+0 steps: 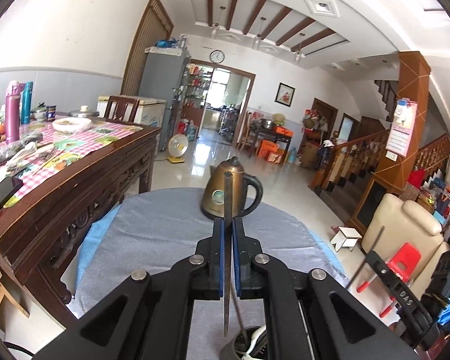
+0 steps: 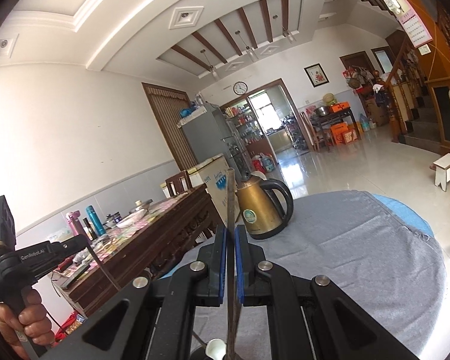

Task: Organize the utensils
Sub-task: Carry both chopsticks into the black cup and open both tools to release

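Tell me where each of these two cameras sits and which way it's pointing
Left wrist: on the left gripper, looking along a clamped flat utensil across the grey cloth to the kettle; the right gripper shows.
Right wrist: on the right gripper, clamping a thin utensil, facing the same way; the left gripper and left hand show.
Shared: kettle, cloth, dining table.

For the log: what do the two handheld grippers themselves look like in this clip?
Both match: the left gripper and right gripper have black plastic linkage arms with round silver pivot pins and blue pads on the finger faces. Seen from the right wrist, the left unit carries white "GenRoboLAI" lettering and a black pistol grip in a bare hand.
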`<action>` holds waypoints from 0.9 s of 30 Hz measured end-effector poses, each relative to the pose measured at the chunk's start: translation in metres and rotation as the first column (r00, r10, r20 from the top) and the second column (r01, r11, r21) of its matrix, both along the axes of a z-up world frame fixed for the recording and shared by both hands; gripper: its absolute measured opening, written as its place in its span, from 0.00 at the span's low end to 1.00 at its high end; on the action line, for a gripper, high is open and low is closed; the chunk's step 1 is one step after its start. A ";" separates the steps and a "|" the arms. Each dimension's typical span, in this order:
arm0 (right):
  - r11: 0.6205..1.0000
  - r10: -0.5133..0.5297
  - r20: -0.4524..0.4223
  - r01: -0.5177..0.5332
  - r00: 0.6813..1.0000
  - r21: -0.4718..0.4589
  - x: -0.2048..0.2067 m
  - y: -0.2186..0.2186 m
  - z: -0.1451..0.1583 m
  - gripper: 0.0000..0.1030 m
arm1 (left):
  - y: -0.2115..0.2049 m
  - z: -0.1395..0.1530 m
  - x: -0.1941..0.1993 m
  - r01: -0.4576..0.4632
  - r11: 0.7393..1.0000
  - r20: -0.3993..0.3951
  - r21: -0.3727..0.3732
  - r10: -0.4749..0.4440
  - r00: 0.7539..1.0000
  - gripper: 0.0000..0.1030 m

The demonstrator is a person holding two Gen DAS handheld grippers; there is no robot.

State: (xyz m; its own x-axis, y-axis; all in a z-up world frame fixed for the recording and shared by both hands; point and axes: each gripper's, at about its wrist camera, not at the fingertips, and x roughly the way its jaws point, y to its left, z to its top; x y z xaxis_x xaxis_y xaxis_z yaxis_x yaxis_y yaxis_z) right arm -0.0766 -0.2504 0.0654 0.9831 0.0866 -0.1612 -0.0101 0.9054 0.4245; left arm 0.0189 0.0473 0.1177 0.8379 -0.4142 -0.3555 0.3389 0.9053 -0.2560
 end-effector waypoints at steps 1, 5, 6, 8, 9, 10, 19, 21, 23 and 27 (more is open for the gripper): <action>1.000 0.003 0.005 -0.003 1.000 -0.001 -0.001 0.002 0.001 0.06 | -0.002 0.002 -0.003 0.007 1.000 0.003 0.000 -0.007 1.000 0.05; 1.000 0.015 0.014 -0.015 1.000 -0.006 0.001 0.011 0.003 0.06 | -0.011 0.006 -0.012 0.029 1.000 0.020 0.006 -0.029 0.999 0.05; 1.000 0.012 0.019 -0.012 1.000 -0.015 0.002 0.015 0.003 0.06 | -0.012 0.005 -0.012 0.032 0.999 0.019 0.006 -0.032 0.999 0.05; 0.999 0.009 0.022 -0.008 1.000 -0.036 0.004 0.019 0.002 0.06 | -0.017 0.002 -0.012 0.040 0.999 0.016 0.004 -0.040 0.999 0.05; 0.999 0.010 0.019 -0.010 1.000 -0.043 0.006 0.023 0.000 0.06 | -0.020 0.001 -0.012 0.041 0.999 0.012 0.007 -0.041 0.999 0.05; 0.999 0.011 0.015 -0.010 1.000 -0.050 0.008 0.026 -0.002 0.06 | -0.023 -0.003 -0.011 0.044 0.999 0.004 0.014 -0.044 0.999 0.05; 0.995 0.036 -0.020 -0.038 0.999 -0.089 0.012 0.040 -0.014 0.06 | -0.031 -0.021 -0.006 0.050 0.998 -0.043 0.049 -0.048 0.998 0.05; 0.995 0.037 -0.024 -0.039 0.999 -0.088 0.011 0.039 -0.015 0.06 | -0.031 -0.022 -0.007 0.052 0.997 -0.045 0.051 -0.050 0.998 0.05; 0.995 0.044 -0.034 -0.046 0.998 -0.083 0.011 0.039 -0.017 0.06 | -0.032 -0.022 -0.010 0.053 0.997 -0.046 0.059 -0.051 0.998 0.05; 0.995 0.049 -0.048 -0.053 0.998 -0.080 0.006 0.039 -0.021 0.06 | -0.032 -0.024 -0.012 0.053 0.997 -0.055 0.062 -0.050 0.997 0.05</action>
